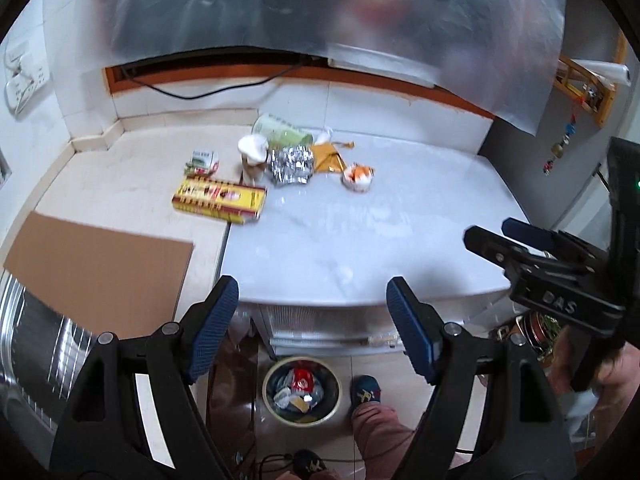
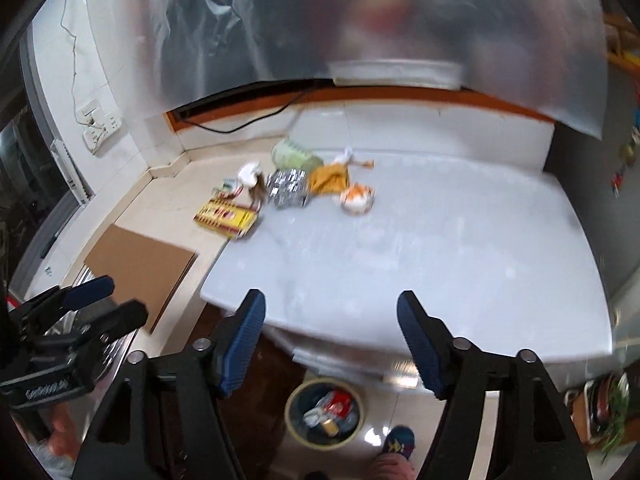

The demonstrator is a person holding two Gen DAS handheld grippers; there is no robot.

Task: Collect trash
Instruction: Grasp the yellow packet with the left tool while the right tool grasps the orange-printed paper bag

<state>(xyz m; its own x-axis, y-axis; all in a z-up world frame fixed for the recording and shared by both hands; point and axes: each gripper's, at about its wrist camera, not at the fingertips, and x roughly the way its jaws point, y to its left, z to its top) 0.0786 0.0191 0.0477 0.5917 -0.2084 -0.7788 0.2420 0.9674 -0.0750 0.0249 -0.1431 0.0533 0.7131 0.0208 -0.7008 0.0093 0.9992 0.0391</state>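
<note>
One yellow box (image 1: 219,200), one small carton (image 1: 203,162), one foil wrapper (image 1: 291,166), one green packet (image 1: 280,130), one orange wrapper (image 1: 327,158), one orange-white wad (image 1: 358,178), one cardboard sheet (image 1: 100,272), one bin (image 1: 302,391), two grippers, left (image 1: 312,320) and right (image 2: 331,334).

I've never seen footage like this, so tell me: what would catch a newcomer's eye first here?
Probably the heap of litter at the back of the white countertop: a crumpled foil wrapper, a yellow box and an orange-and-white wrapper. Next, the bin on the floor below, already holding rubbish. Both the left gripper and right gripper hang open and empty above the counter's near edge.
</note>
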